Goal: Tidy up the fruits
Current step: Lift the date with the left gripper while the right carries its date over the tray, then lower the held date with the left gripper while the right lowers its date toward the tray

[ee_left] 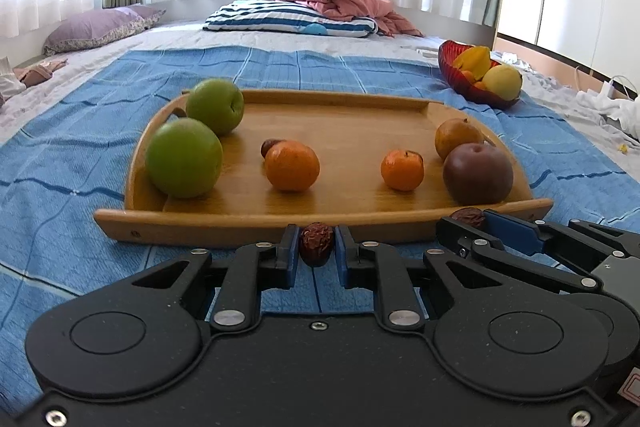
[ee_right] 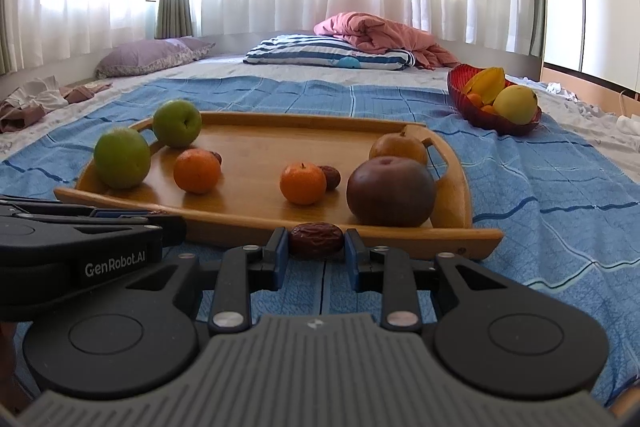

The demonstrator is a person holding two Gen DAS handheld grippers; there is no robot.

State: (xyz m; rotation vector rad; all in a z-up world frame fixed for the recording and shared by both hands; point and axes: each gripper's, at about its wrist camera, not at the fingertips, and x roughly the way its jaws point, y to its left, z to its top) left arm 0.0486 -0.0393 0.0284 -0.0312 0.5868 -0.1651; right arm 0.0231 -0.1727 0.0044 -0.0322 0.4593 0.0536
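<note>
A dried date (ee_left: 316, 244) is clamped in the left gripper (ee_left: 317, 247), another date (ee_right: 316, 239) in the right gripper (ee_right: 316, 243); placement on the wooden tray (ee_left: 248, 217) is likely needed next.

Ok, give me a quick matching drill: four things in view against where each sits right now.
Things:
1. green apples
2. dark red-brown apple
3. starfruit
4. dried date

Places:
A. red glass bowl
B. gripped in the left claw
C. wooden tray, left end
D. tray, right near corner

Pairs: 1-C, 2-D, 3-A, 4-B
</note>
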